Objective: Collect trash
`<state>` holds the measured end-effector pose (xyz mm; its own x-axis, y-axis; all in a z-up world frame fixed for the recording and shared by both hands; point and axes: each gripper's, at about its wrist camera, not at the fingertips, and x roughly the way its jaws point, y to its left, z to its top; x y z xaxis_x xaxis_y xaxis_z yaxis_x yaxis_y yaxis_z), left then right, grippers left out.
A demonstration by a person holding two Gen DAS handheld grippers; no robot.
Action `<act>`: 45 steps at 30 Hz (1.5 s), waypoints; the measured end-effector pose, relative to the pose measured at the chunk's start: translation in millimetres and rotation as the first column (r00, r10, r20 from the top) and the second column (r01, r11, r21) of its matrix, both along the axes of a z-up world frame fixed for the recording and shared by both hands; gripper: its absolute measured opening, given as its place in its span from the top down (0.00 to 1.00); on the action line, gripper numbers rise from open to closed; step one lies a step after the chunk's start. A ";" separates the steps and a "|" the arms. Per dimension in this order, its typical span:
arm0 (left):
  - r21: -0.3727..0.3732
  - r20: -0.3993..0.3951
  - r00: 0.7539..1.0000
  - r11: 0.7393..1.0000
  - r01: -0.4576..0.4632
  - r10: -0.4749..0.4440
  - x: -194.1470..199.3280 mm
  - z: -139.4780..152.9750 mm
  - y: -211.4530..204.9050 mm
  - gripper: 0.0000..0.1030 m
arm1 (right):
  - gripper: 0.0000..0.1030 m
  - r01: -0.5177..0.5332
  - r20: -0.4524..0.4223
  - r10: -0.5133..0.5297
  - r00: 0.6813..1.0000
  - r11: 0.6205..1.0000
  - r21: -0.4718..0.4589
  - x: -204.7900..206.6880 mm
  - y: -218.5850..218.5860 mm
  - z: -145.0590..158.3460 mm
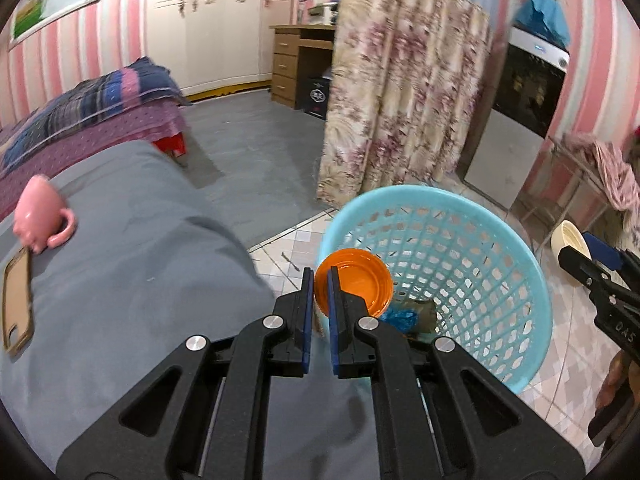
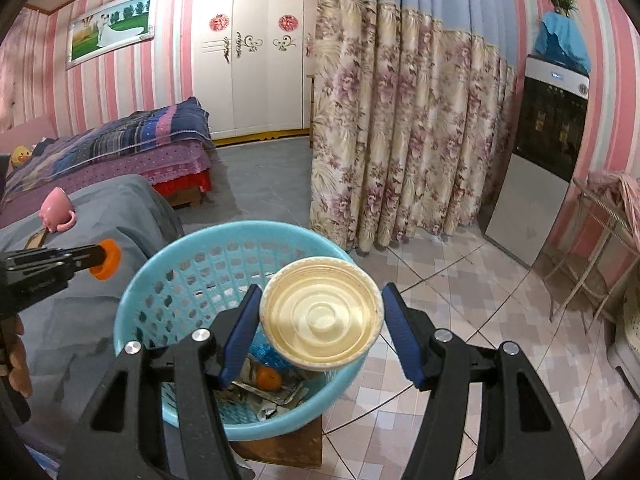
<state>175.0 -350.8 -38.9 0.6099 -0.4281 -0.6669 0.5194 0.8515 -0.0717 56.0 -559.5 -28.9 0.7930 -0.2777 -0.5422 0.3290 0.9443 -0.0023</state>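
**Two lids over the basket**

My left tool [image 1: 320, 276] pinches the rim of an orange lid [image 1: 354, 286] just above the near edge of the blue basket [image 1: 500, 248]. My right tool [image 2: 320, 312] is spread wide — the cream lid [image 2: 322, 314] sits between its fingers above the basket, and I cannot tell whether they touch it.

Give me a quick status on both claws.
Left claw shut on orange lid. Right claw open around cream lid, above blue basket. Nothing blocking.
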 end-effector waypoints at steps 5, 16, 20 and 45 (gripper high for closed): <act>-0.004 -0.018 0.999 1.000 0.027 -0.027 8.2 -5.9 -24.7 0.76 | 0.41 0.000 0.001 0.000 1.000 1.000 0.004 -0.1 -5.3 -6.0; 0.005 0.143 0.987 0.997 -0.080 0.079 3.4 18.3 -3.6 0.05 | 0.41 -0.015 0.000 0.015 1.000 1.000 0.012 11.8 0.4 -12.6; 0.010 0.176 0.978 0.993 -0.115 0.111 -2.3 27.6 16.1 0.05 | 0.41 -0.027 0.004 0.027 1.000 0.999 0.022 30.6 15.5 -14.3; -0.077 0.228 0.936 0.964 -0.255 0.266 -57.4 80.4 163.0 0.05 | 0.04 -0.015 0.034 0.016 0.999 1.000 -0.022 42.3 105.2 36.6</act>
